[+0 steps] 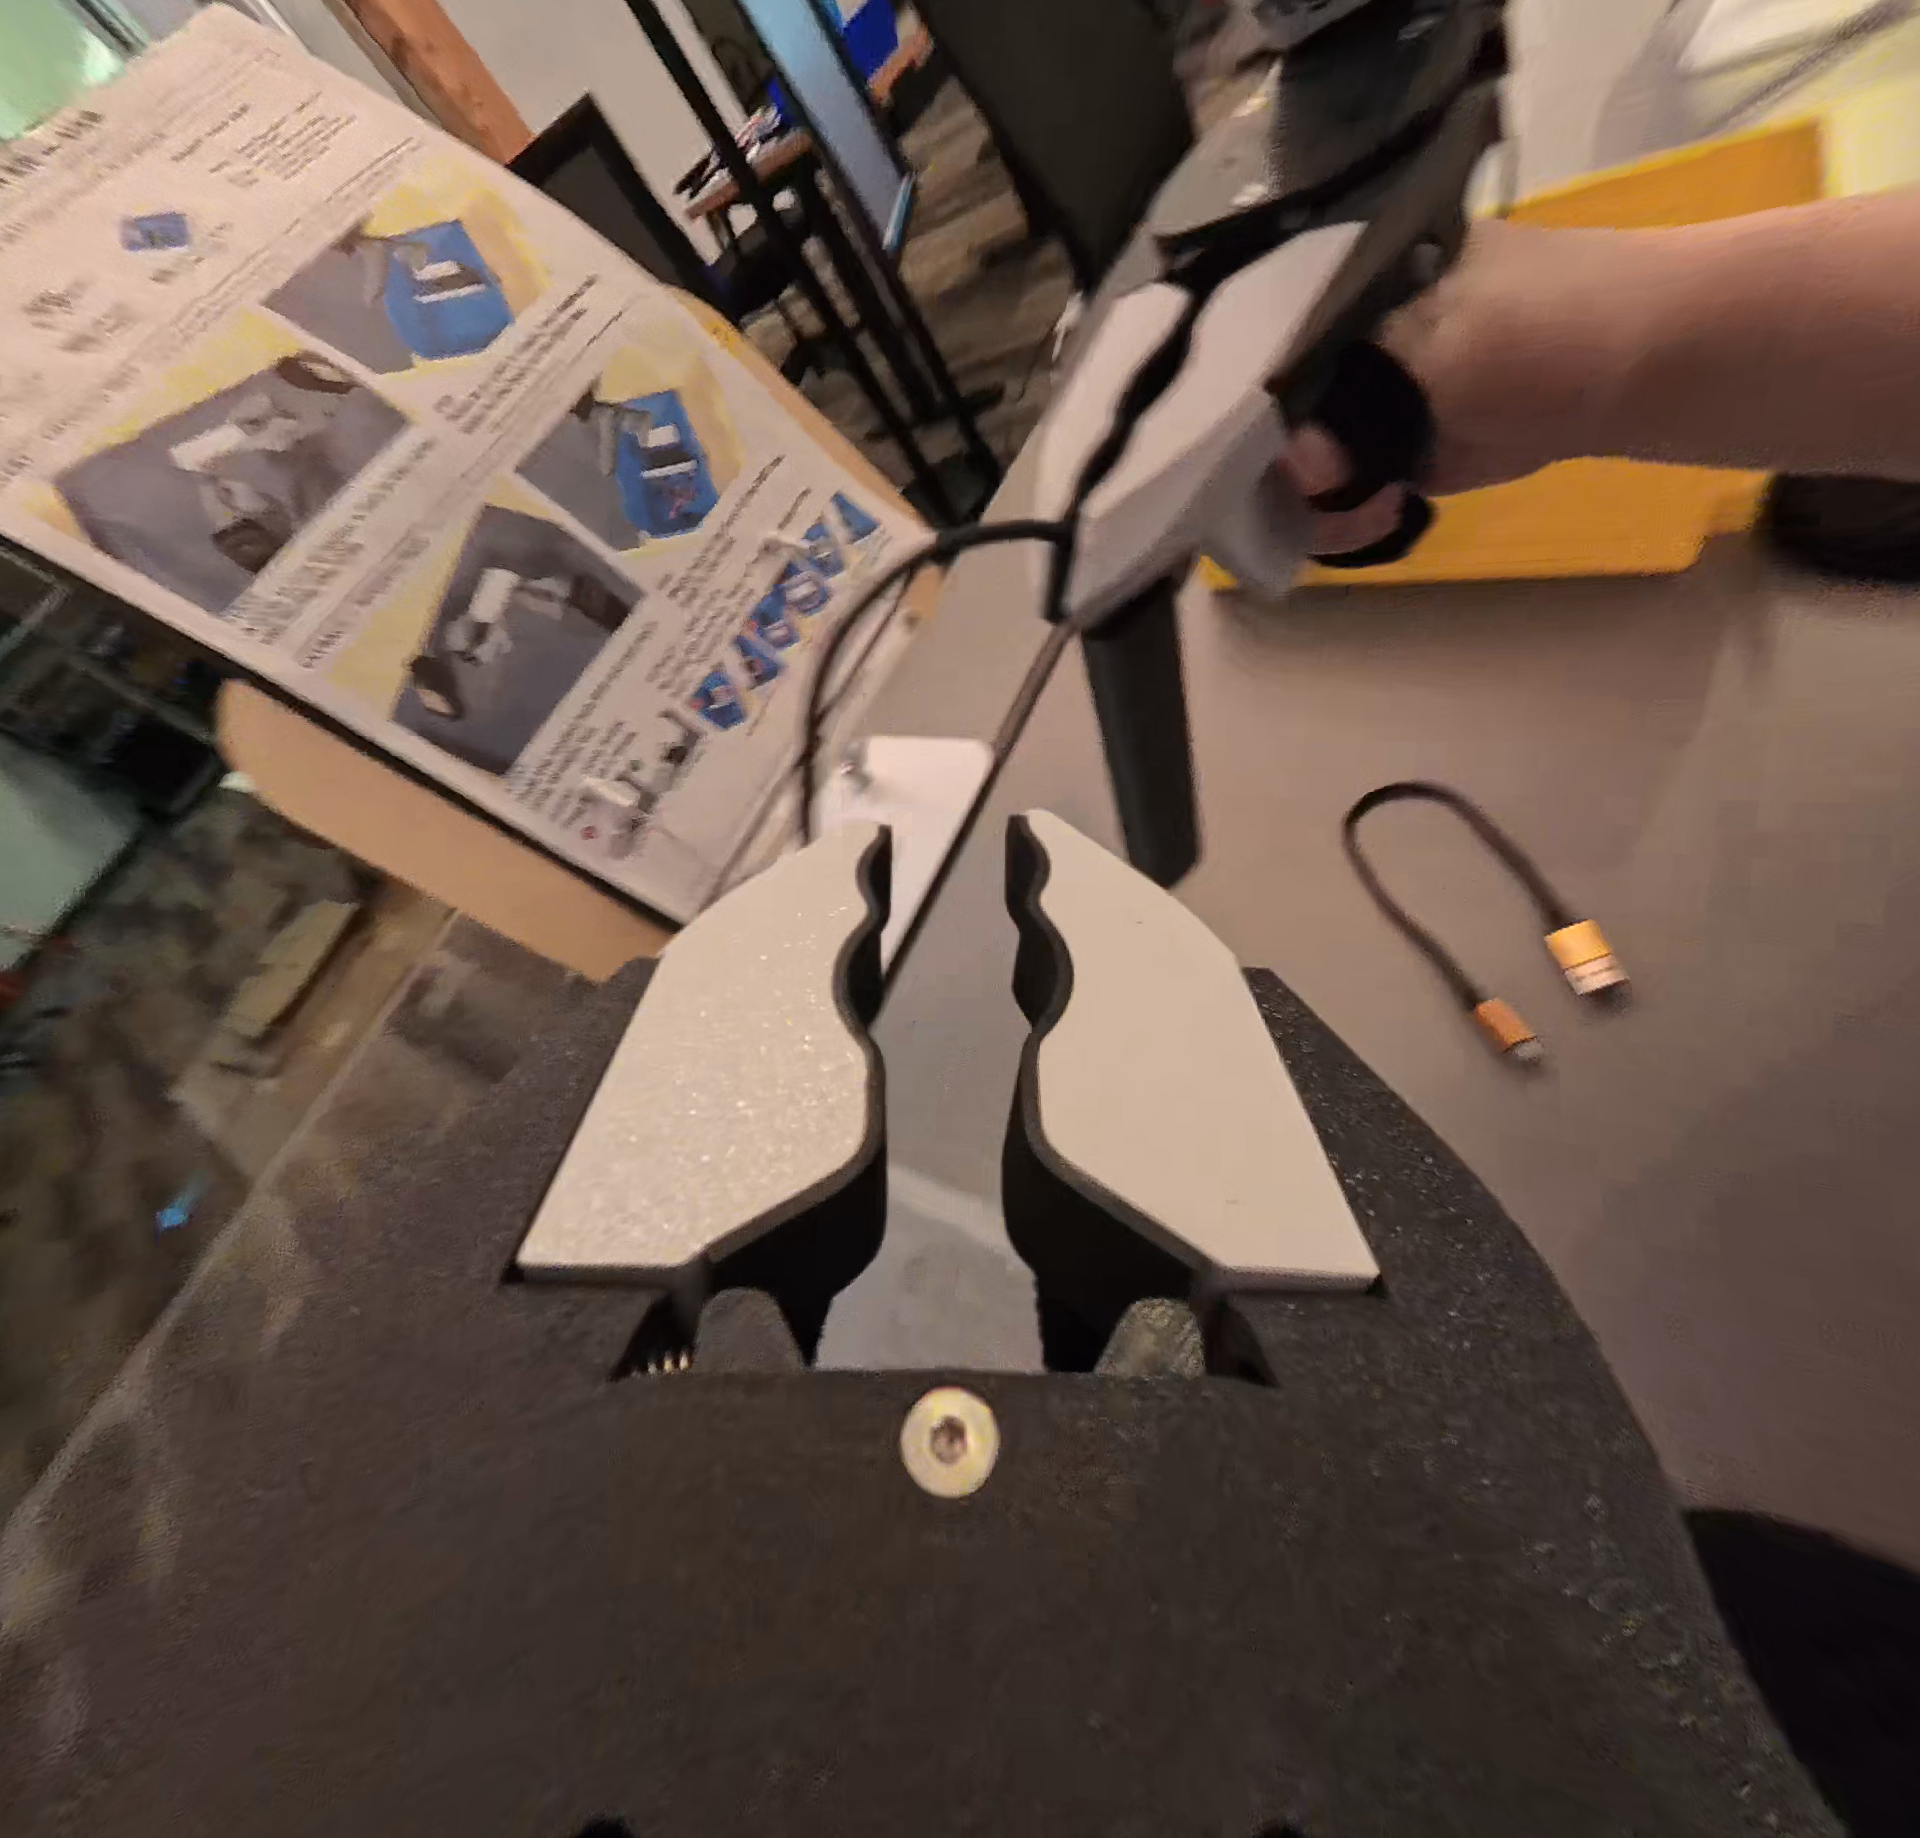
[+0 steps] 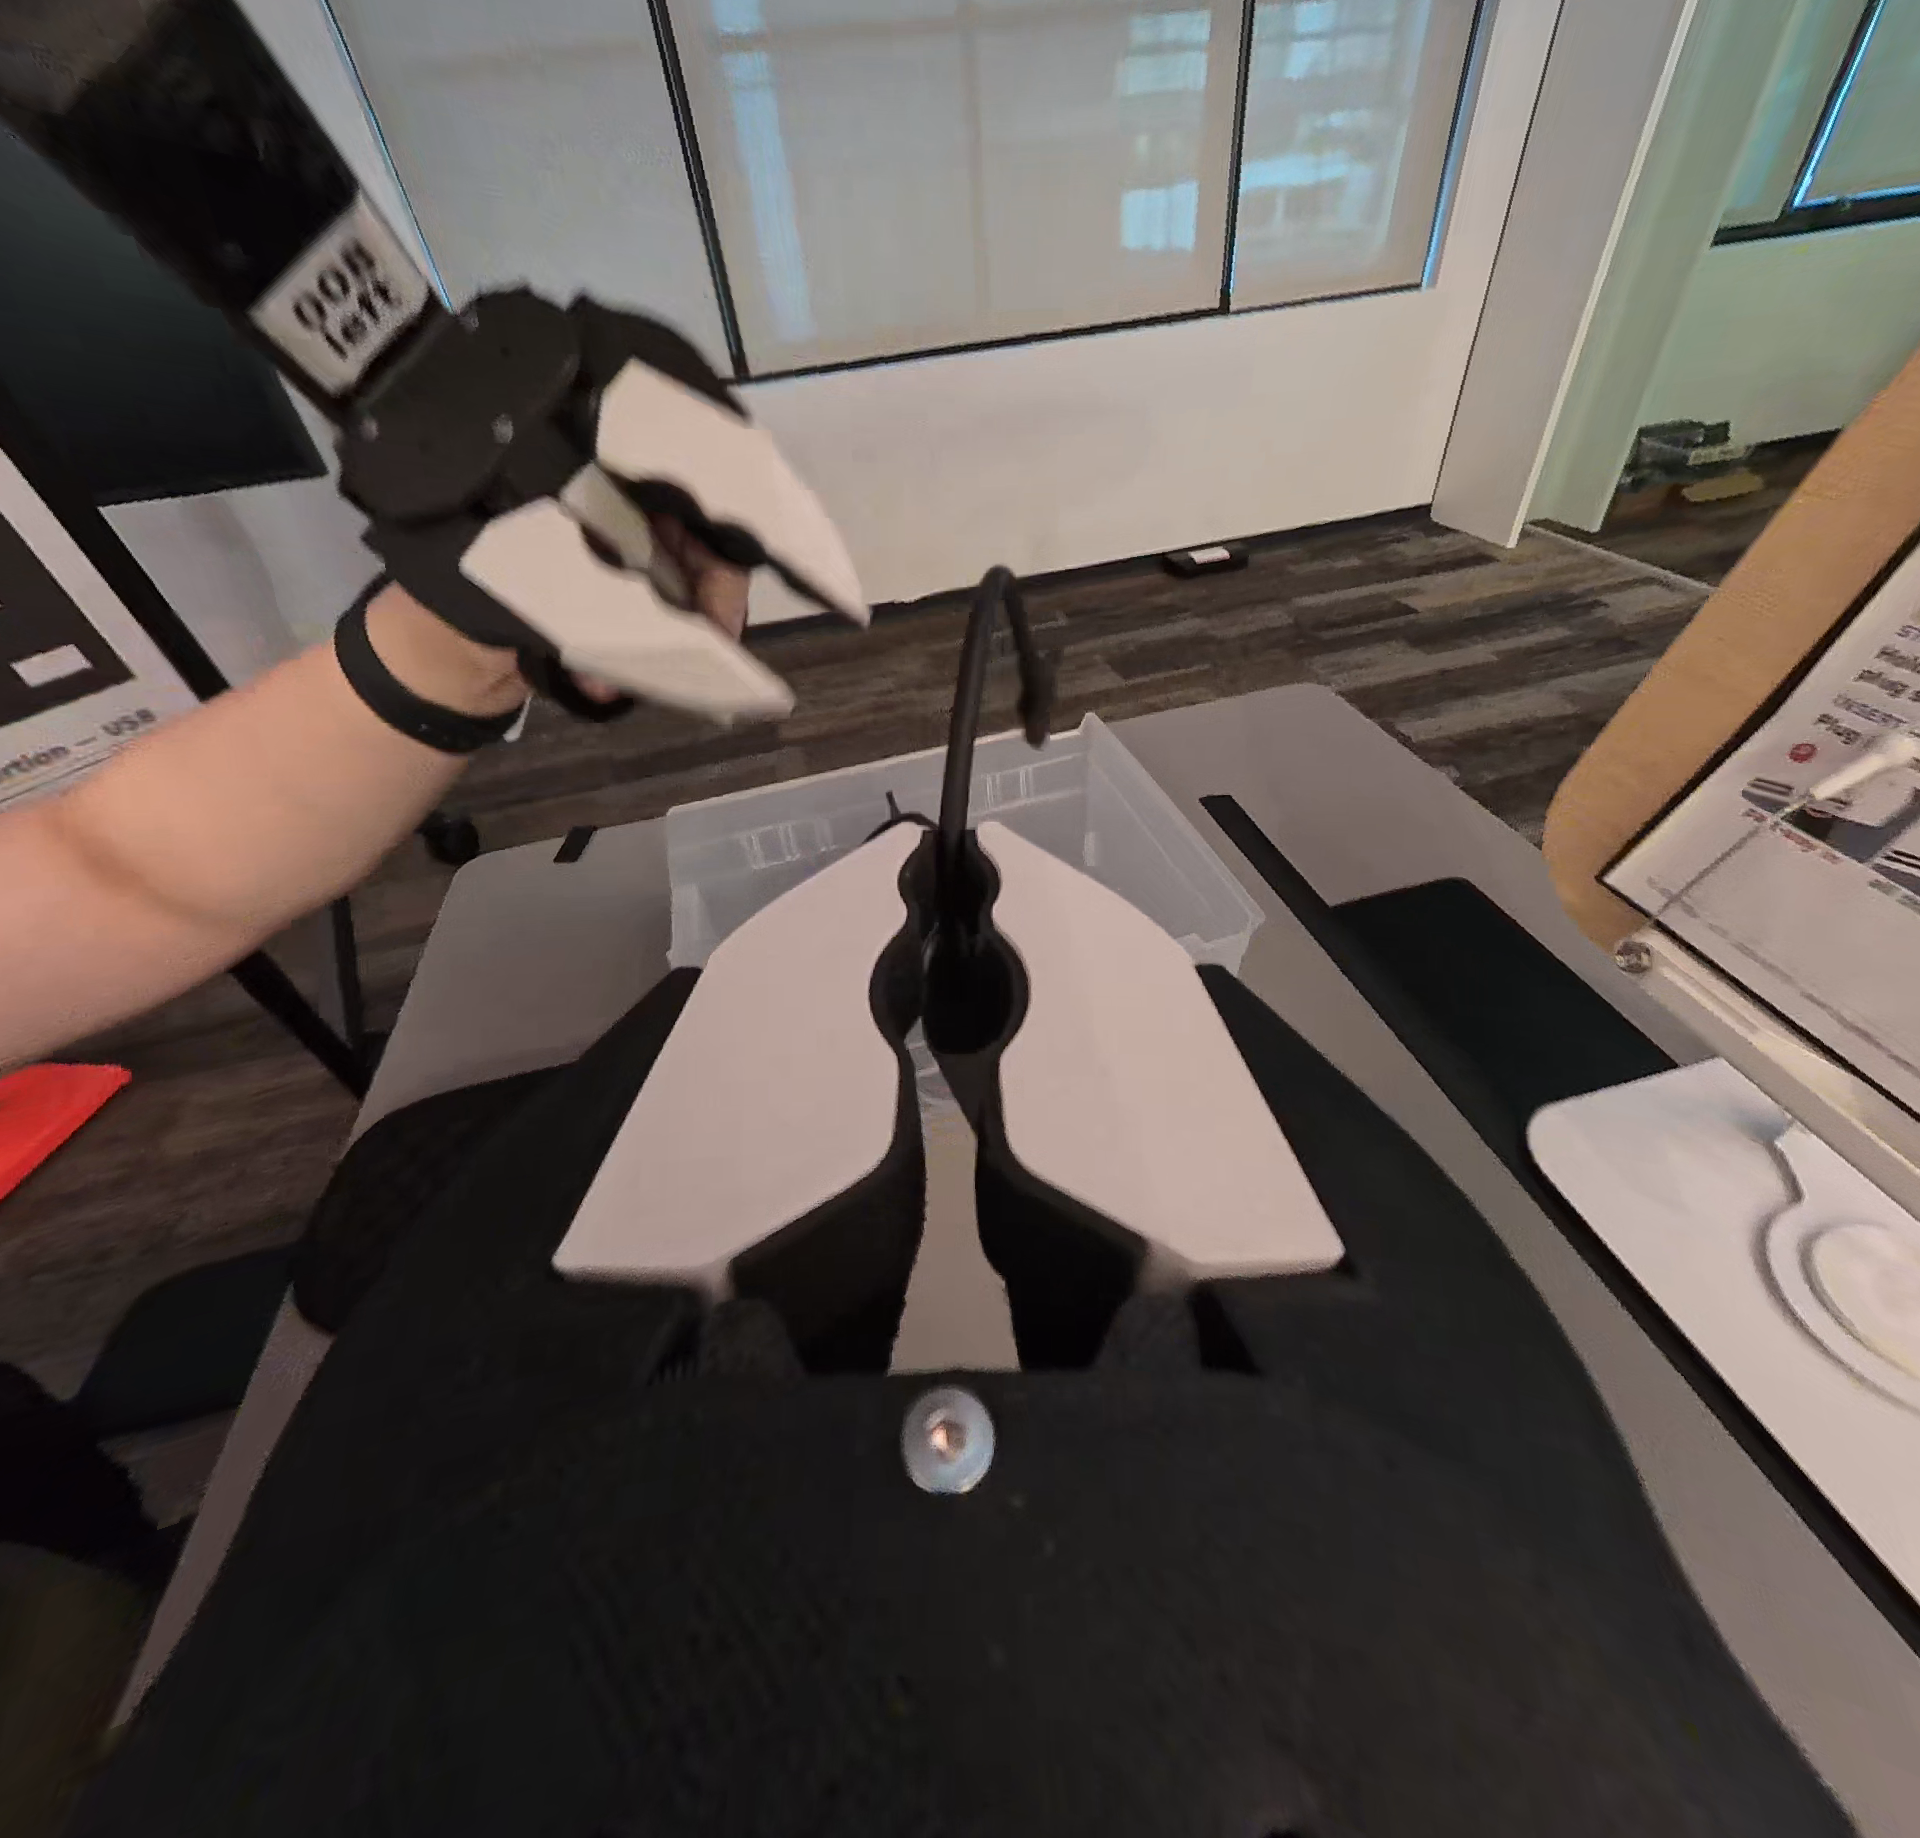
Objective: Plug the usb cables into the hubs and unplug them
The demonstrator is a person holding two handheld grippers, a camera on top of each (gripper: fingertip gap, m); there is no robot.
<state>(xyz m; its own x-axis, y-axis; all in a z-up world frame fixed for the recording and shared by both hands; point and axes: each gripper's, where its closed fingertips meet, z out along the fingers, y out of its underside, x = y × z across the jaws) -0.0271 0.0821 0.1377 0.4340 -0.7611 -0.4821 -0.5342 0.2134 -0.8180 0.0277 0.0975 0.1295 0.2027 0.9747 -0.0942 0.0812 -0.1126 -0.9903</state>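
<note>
My right gripper [image 2: 948,853] is clamped on a black cable [image 2: 971,708], which rises from between the white fingers [image 2: 1122,1040], arches over and hangs its free end just above the clear plastic bin [image 2: 1174,853]. I cannot tell what kind of plug sits inside the grip. My left gripper [image 1: 948,832] holds nothing; its fingers [image 1: 727,1061] stand apart with a clear gap between them, and in the right wrist view it hovers up to the left of the cable, jaws spread, my left hand [image 2: 468,666] wrapped round its handle.

The bin sits at the far edge of the grey table [image 2: 1382,801], directly beyond my right fingertips. Its walls are see-through; the pictures show nothing in it that I can make out for certain.

A second, short black cable [image 1: 1455,895] with orange plugs at both ends lies in a loop on the table surface, well apart from both grippers and plugged into nothing. A white tray [image 2: 1704,1269] lies at the table's right edge, with a moulded recess in it. Behind it a printed instruction board [image 1: 343,417] leans on a cardboard backing. The hubs I cannot pick out.
</note>
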